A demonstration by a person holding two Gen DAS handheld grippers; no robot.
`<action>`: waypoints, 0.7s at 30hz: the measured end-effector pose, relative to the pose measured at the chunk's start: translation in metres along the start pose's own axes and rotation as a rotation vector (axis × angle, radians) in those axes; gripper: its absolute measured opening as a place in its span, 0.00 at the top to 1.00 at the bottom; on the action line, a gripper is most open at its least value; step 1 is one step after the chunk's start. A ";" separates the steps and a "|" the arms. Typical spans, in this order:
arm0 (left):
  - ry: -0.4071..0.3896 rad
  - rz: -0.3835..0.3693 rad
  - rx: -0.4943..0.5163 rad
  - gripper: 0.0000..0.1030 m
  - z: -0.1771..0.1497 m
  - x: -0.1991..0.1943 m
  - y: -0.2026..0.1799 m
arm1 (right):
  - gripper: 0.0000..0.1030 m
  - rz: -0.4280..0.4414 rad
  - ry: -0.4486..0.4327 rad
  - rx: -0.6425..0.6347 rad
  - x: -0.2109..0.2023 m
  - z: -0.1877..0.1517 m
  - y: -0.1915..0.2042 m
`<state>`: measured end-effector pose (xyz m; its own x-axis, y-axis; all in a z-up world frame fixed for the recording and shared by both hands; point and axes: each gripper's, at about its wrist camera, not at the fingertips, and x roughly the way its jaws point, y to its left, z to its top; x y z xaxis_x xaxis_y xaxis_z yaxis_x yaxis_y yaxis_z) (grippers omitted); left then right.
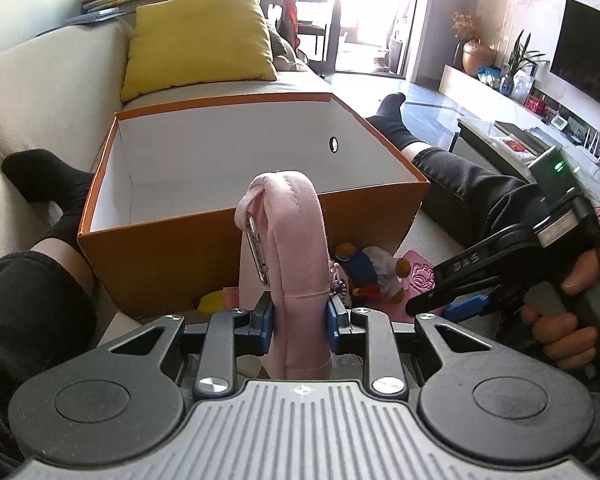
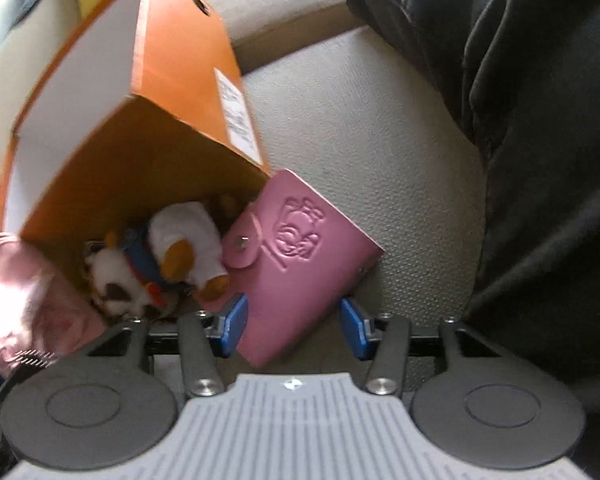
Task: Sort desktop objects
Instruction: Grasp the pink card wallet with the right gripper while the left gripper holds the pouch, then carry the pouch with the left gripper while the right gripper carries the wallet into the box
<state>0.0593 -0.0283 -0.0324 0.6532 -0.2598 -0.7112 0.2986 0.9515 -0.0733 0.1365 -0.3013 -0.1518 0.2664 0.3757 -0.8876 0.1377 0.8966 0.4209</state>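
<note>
While the left gripper [image 1: 300,316] clamped a soft pink fabric pouch [image 1: 296,248] just before the open orange cardboard box [image 1: 260,240], the right gripper [image 2: 294,326] straddled, jaws apart, a pink embossed leather wallet [image 2: 296,256]. Next, probably, lifting the pouch over the rim.

Left gripper [image 1: 299,316] was clamped tight, blue pads pressed in at 9 and 3 o'clock. Right gripper [image 2: 294,326] had its jaws spread wide, angled down, the person's hand [image 1: 568,316] wrapped round its handle.
</note>
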 end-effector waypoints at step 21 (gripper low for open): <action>-0.061 0.024 -0.052 0.71 -0.004 -0.014 -0.002 | 0.83 -0.060 -0.218 -0.331 -0.072 -0.022 0.033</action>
<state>0.0470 -0.0259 -0.0247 0.7011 -0.2450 -0.6696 0.2468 0.9645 -0.0945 0.1009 -0.2939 -0.0782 0.4684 0.2938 -0.8332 -0.1465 0.9559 0.2546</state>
